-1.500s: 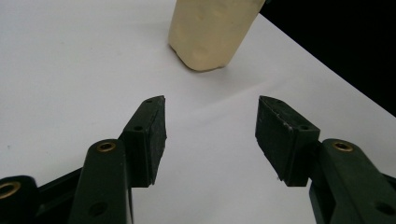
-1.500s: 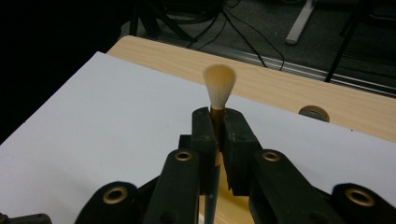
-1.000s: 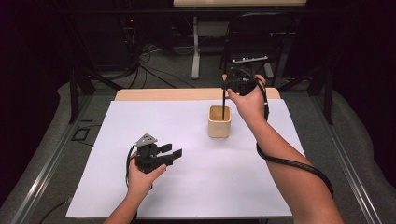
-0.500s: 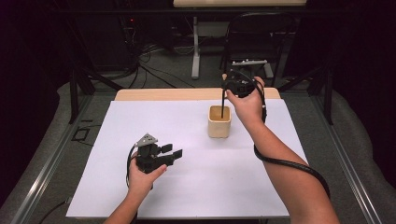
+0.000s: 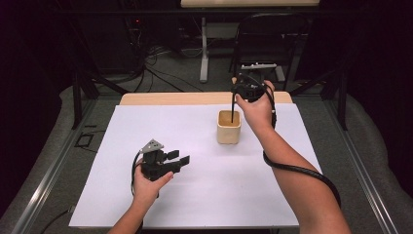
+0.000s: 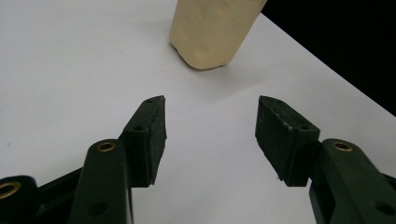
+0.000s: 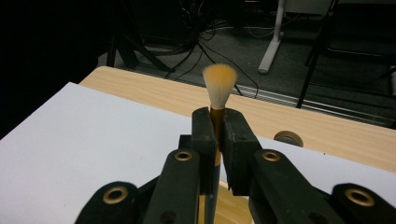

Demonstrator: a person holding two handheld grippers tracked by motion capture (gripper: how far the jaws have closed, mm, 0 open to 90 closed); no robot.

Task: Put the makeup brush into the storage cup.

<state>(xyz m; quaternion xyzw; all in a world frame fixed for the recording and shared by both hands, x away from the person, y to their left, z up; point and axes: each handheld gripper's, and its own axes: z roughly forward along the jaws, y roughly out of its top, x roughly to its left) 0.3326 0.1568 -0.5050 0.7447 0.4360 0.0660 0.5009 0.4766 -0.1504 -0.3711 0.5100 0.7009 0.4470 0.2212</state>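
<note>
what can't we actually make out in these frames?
- Cup interior: high view too shallow; hidden by the jaws in the right gripper view.
- Brush lower handle: hidden inside the cup in the high view.
- Cup top: cut off by the upper edge in the left gripper view.
- Round object: half hidden behind the paper's edge.

one cup (image 5: 228, 127), one brush (image 7: 219, 86), two claws.

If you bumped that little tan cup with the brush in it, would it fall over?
Probably not easily. The cup looks squat, with a flat base on the white sheet, so it would likely slide before tipping. It seems small and light, so a nudge could move it. The brush, clamped in the right gripper, may lever it sideways.
</note>
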